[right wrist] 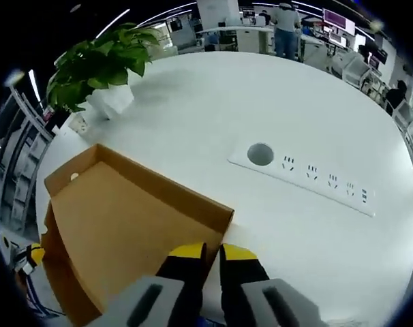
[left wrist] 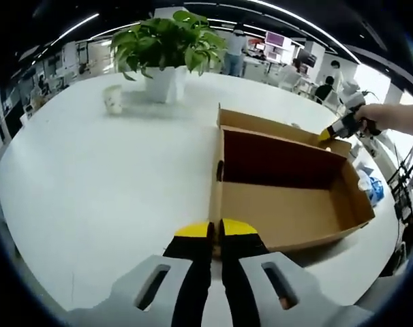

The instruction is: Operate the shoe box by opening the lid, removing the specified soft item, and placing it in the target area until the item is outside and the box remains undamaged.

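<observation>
At a white round table (left wrist: 90,197), an open brown cardboard shoe box (left wrist: 281,204) lies with its long axis running roughly 9 to 3 o'clock across the left gripper view. Its nearest corner sits just beyond the left claw (left wrist: 215,231) at 12 o'clock, and the cavity spreads away toward 1 and 2 o'clock.

The left claw's yellow-tipped jaws are pressed almost together on nothing, so it is the nearer one to the box interior. The box floor seen from here looks like bare cardboard below a dark maroon inner wall, and where the soft item lies cannot be told.

The raised cardboard lid (right wrist: 118,225) stands along the far side. The right claw (right wrist: 213,255), held by a person's hand (left wrist: 390,117), meets the lid's far corner. Its jaws are narrow, and whether they pinch the cardboard cannot be told.

A green potted plant in a white pot (left wrist: 162,51) and a white paper cup (left wrist: 113,99) stand well apart at 11 o'clock. A white recessed power strip (right wrist: 315,180) lies at 1 o'clock of the right claw.
</observation>
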Demonstrator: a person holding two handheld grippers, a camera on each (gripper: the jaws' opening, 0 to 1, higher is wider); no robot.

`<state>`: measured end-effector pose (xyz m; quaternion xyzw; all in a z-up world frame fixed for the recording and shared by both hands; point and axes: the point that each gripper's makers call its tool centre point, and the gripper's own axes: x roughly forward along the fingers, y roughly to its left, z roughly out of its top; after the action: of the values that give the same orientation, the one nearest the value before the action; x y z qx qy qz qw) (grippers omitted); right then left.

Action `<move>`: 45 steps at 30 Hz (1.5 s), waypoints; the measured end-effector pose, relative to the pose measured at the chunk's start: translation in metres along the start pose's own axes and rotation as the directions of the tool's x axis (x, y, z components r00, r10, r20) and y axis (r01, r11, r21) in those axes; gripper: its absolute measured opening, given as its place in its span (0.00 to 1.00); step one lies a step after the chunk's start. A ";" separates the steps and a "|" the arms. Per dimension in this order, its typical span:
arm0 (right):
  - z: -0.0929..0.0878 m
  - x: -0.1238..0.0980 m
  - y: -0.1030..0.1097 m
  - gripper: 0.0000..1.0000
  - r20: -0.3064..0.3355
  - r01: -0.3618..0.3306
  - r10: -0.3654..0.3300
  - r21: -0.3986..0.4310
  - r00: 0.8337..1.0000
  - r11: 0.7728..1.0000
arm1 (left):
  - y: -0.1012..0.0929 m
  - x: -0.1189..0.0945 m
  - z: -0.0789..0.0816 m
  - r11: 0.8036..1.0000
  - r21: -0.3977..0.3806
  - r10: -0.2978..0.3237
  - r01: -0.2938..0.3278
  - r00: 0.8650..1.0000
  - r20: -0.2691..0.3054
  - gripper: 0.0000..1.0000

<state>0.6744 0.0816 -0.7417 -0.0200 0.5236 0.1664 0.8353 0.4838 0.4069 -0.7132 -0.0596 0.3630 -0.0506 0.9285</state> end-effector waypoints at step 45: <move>0.050 -0.083 0.019 0.00 0.282 -0.023 0.014 0.027 0.959 0.999 | 0.001 0.001 0.000 0.999 -0.031 -0.017 0.017 1.000 -0.006 0.02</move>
<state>0.6793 0.0883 -0.6432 0.0214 0.4018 0.1677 0.9000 0.4842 0.4075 -0.7137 -0.0771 0.3660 -0.0528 0.9259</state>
